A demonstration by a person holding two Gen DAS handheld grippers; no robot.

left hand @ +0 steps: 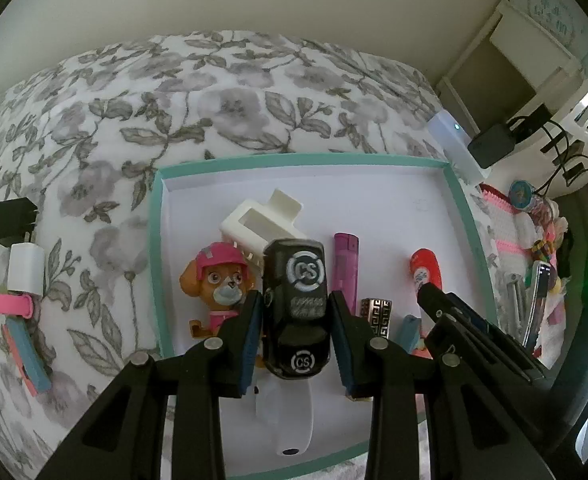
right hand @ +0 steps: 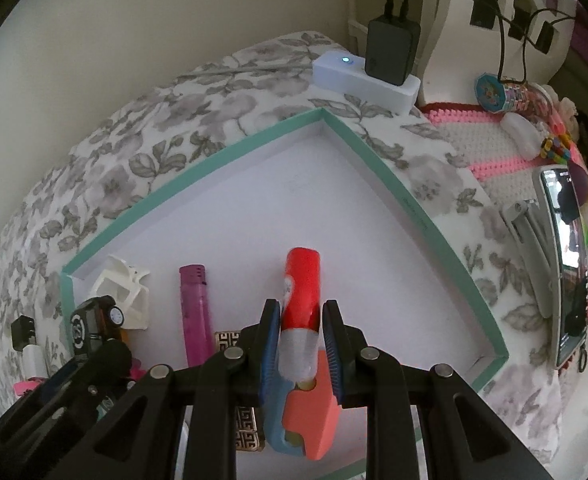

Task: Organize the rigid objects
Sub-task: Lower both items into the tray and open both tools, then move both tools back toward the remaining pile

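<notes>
My left gripper is shut on a black toy car with "CS" badges, low inside the teal-rimmed box. The car sits between a dog figure in a pink helmet and a purple lighter. A white claw clip lies behind it. My right gripper is shut on a red tube with a clear cap, also inside the box. A coral and blue clip and a patterned lighter lie under it. The car shows at the left of the right wrist view.
On the floral cloth left of the box lie a black plug, a white charger and pink and blue clips. A white power strip with a black adapter stands behind. A phone and trinkets rest on a crocheted mat at the right.
</notes>
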